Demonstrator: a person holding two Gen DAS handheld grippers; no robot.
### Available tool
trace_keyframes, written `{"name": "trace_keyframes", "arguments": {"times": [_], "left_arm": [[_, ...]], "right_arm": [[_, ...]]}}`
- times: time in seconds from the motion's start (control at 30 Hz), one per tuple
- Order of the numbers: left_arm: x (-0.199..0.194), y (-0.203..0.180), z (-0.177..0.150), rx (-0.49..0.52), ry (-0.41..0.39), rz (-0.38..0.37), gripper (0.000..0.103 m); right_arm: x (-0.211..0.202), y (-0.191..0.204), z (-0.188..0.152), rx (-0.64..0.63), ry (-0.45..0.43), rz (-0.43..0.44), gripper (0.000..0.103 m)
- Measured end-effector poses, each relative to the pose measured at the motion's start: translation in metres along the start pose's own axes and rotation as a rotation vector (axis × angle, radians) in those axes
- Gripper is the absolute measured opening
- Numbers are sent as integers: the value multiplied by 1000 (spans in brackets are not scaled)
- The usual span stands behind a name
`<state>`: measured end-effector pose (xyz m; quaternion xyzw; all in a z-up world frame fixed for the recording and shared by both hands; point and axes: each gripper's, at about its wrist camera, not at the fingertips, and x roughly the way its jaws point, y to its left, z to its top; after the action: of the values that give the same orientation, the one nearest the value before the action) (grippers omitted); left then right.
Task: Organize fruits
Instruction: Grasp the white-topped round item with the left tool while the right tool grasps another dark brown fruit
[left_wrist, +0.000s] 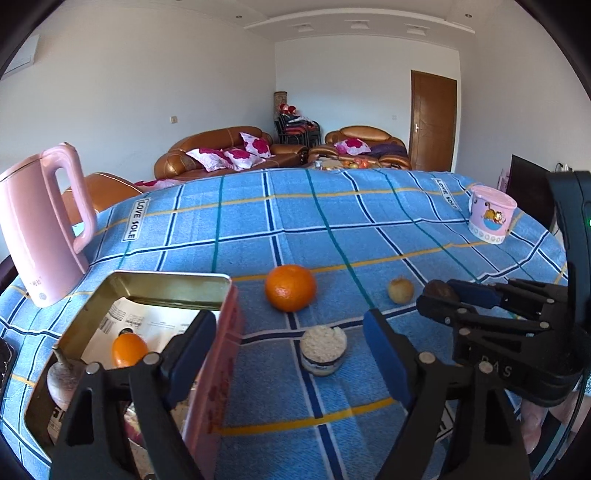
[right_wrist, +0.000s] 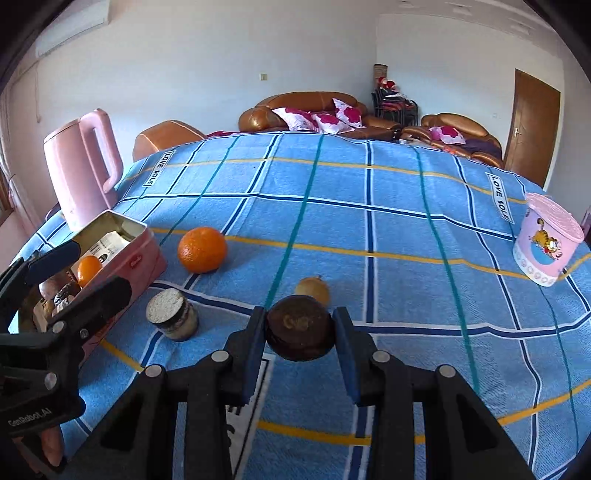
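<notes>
Right gripper (right_wrist: 299, 334) clamps dark round fruit (right_wrist: 298, 332), pads on both sides, just above the blue check cloth (right_wrist: 406, 229). Left gripper (left_wrist: 291, 354) gapes empty, one finger over the pink tin's (left_wrist: 218, 369) wall. Tin holds a small orange (left_wrist: 129, 349). Big orange (right_wrist: 202, 249) and pale fruit (right_wrist: 313, 290) wait beyond. Step: pick done. Next: carry left, drop in tin.

Left hand-held gripper (left_wrist: 290, 356) open, one pad (left_wrist: 192, 354) inside the pink tin (left_wrist: 218, 354), the other over the blue checked cloth (left_wrist: 332, 236) of the desk. Inside the tin, a small orange (left_wrist: 129, 349). Beyond: large orange (left_wrist: 290, 288), rice-topped jar (left_wrist: 324, 350), onion (left_wrist: 400, 290). Far right, right hand-held gripper (left_wrist: 448, 291) clamped on a dark round fruit (left_wrist: 439, 290). Pink kettle (left_wrist: 40, 225) left, pink cup (left_wrist: 491, 214) right.
</notes>
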<state>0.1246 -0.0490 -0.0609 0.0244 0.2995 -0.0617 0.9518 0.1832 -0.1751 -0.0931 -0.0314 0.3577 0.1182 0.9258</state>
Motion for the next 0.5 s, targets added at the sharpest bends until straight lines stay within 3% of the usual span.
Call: {"name": "trace_keyframes", "arguments": {"times": [0.13, 0.2, 0.27, 0.5], "left_arm": [[16, -8, 2, 14, 63, -25, 70], [24, -11, 3, 21, 98, -36, 61], [31, -14, 2, 34, 136, -46, 60], [45, -13, 0, 17, 212, -64, 35]], "right_arm": [[-3, -8, 1, 24, -14, 0, 38], [-4, -7, 1, 24, -20, -3, 38], [-4, -5, 2, 17, -19, -4, 38], [1, -6, 3, 10, 2, 12, 39]]}}
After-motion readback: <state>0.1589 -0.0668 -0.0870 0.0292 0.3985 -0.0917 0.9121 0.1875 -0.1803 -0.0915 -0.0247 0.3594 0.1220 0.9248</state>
